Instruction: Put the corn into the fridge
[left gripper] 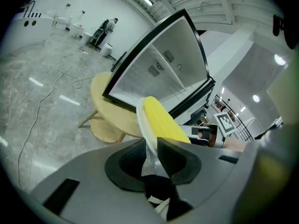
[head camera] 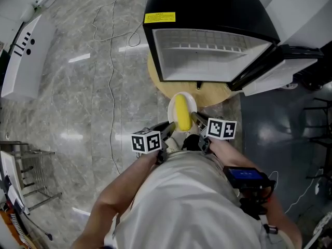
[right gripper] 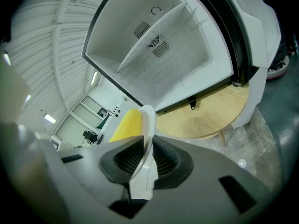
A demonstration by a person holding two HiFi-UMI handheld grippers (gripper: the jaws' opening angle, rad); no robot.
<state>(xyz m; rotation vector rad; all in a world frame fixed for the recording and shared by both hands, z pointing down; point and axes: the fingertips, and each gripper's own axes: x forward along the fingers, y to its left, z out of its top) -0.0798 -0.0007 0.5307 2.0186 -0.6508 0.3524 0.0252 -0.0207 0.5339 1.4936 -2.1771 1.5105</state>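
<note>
Plate (head camera: 172, 109) near edge hid behind jaws; 1 plate, 1 corn cob (head camera: 182, 113), 1 open fridge (head camera: 207, 51). Both clamp plate rim: left gripper (head camera: 169, 129), right gripper (head camera: 195, 119).

fridge (head camera: 207, 9): cut off by top edge | table (head camera: 210, 93): mostly hidden under fridge

No wording can be read anywhere: the yellow label (head camera: 160, 17) on the fridge (head camera: 207, 4) top is too small to read, and the left cube (head camera: 146, 141) and right cube (head camera: 222, 129) below the fridge show only black-and-white square markers.
</note>
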